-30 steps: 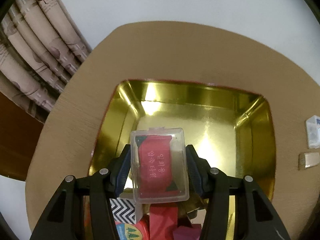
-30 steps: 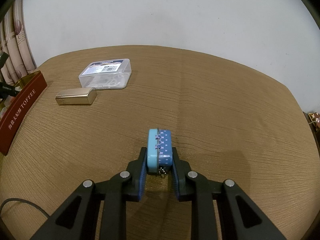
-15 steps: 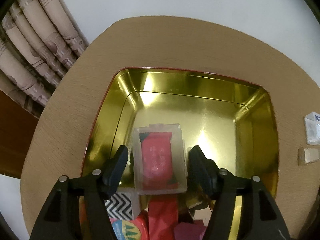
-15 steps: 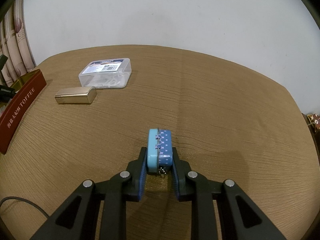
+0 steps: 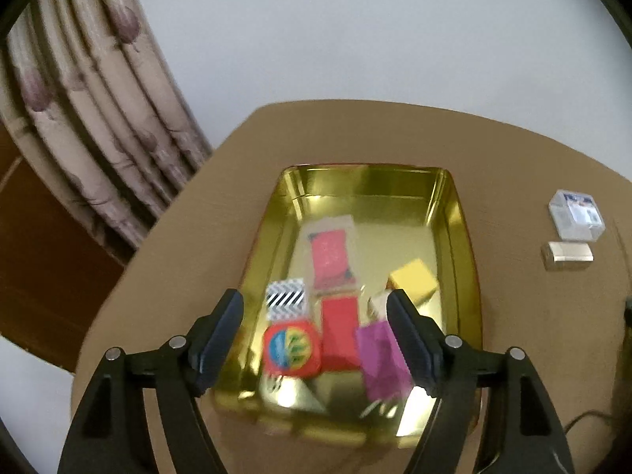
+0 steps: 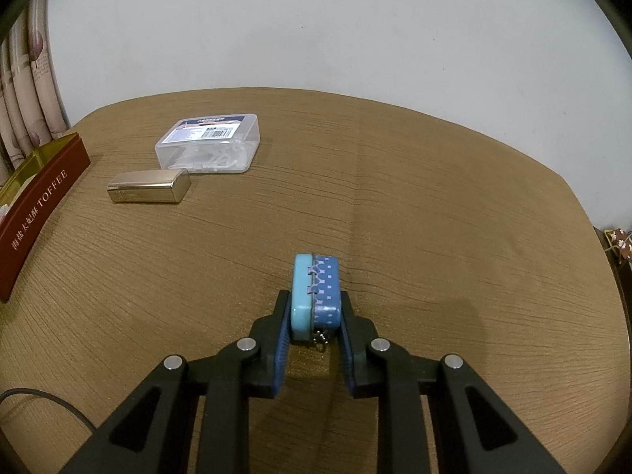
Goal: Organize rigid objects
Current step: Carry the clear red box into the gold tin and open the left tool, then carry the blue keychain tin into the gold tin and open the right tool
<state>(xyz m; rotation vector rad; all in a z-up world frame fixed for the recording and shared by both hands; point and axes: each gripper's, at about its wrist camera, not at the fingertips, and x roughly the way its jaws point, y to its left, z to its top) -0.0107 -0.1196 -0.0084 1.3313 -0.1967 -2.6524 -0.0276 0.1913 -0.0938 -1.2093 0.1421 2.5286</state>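
1. Sitting on the brown table (image 5: 166, 260), the gold tin tray (image 5: 458, 237) fills the middle of the left wrist view; its far half is bare shiny metal.
2. Lying flat in the tray is a clear plastic case with a red card inside (image 5: 331, 254), at about 12 o'clock from the other pieces and apart from both fingers.
3. Nearer the camera the tray holds a black-and-white zigzag box (image 5: 285, 299), a round-cornered red tin with a blue and yellow emblem (image 5: 291, 347), a red box (image 5: 339, 331), a magenta box (image 5: 381, 363) and a yellow box (image 5: 412, 279) at 3 o'clock of the clear case. That view is blurred, so finer detail is lost.
4. The left gripper (image 5: 314, 331) hangs above the tray's near end, its jaws just having been opening, now spread wide with nothing pressed between them.
5. The right gripper (image 6: 314, 318) is clamped on a small blue tin (image 6: 315, 296), held on edge, one half plain turquoise, the other patterned darker blue.
6. At 10 o'clock from that tin, well apart, a clear lidded box holding white pieces (image 6: 209, 144) sits on the table with a silver metal block (image 6: 148, 186) just beside it.
7. At 9 o'clock the tray's dark red outer wall reads TOFFEE.
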